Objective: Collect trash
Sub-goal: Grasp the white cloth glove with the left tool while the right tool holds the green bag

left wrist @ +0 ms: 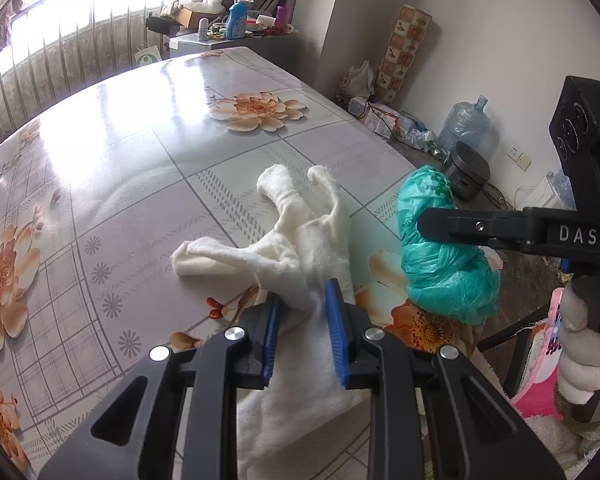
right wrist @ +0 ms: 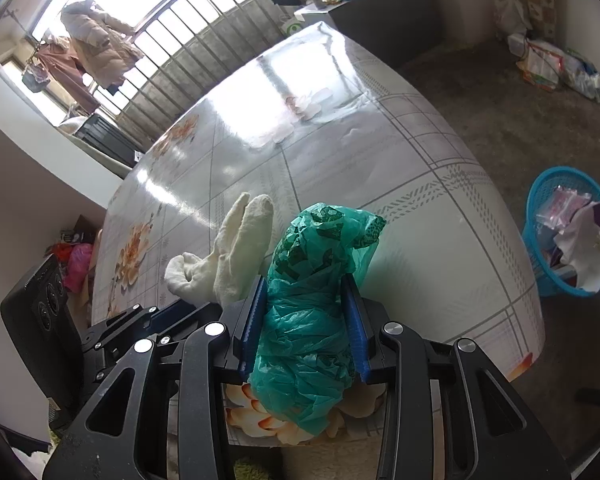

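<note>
A crumpled white cloth [left wrist: 284, 220] lies on the flowered table [left wrist: 140, 160], near its front edge. My left gripper [left wrist: 305, 294] is shut on the cloth's near end, which bunches between the blue pads. To its right, a scrunched green plastic bag [left wrist: 440, 272] is held from the side by one black finger [left wrist: 460, 226] of the right gripper. In the right wrist view, my right gripper [right wrist: 304, 284] is shut on the green bag [right wrist: 312, 248], its pads pressing both sides. The white cloth [right wrist: 240, 248] lies just left of it.
A blue basket [right wrist: 568, 232] holding paper and wrappers stands on the floor right of the table. A water jug [left wrist: 466, 120], a dark cooker [left wrist: 470, 172] and loose litter sit by the far wall. A gloved hand [left wrist: 580, 352] grips the right handle.
</note>
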A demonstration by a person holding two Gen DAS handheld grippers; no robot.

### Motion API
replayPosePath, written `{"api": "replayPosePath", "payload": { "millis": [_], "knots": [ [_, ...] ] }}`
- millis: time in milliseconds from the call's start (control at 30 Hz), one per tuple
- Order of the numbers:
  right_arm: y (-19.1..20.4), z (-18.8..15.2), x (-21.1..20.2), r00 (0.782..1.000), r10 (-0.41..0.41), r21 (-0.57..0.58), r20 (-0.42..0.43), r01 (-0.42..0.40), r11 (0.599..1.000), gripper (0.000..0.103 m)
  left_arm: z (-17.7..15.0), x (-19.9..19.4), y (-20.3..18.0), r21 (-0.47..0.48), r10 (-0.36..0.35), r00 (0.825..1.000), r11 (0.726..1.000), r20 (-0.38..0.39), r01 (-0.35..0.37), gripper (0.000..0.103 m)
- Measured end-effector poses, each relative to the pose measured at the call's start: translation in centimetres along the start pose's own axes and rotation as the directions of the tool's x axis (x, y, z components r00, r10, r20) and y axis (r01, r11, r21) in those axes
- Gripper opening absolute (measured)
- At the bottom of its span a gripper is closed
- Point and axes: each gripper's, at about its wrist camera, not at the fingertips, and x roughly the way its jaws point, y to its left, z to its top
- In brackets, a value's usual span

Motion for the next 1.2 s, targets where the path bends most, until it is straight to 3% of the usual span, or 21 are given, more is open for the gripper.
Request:
{"api": "replayPosePath", "payload": {
  "millis": [500,833,1200],
  "knots": [
    [0.2,0.1,0.1,1.0,-0.002,-0.001,0.001,0.002,1.0,0.035,0.0,0.3,-0.7,0.031,0.035,0.999,0.999,0.009,-0.036,0.02],
    [-0.3,0.1,-0.3,0.999,0.024,0.019,0.024,-0.025,1.0,0.034,0.0,0.3,-1.1,0.051,0.055,0.998,0.997,0.012,-0.055,0.01],
    [-1.0,-0.1,-1.2,0.997,0.051,0.044,0.052,-0.053,0.998,0.034,0.5,-0.7,-1.9,0.077,0.079,0.996,0.994,0.043,-0.082,0.008]
  ]
}}
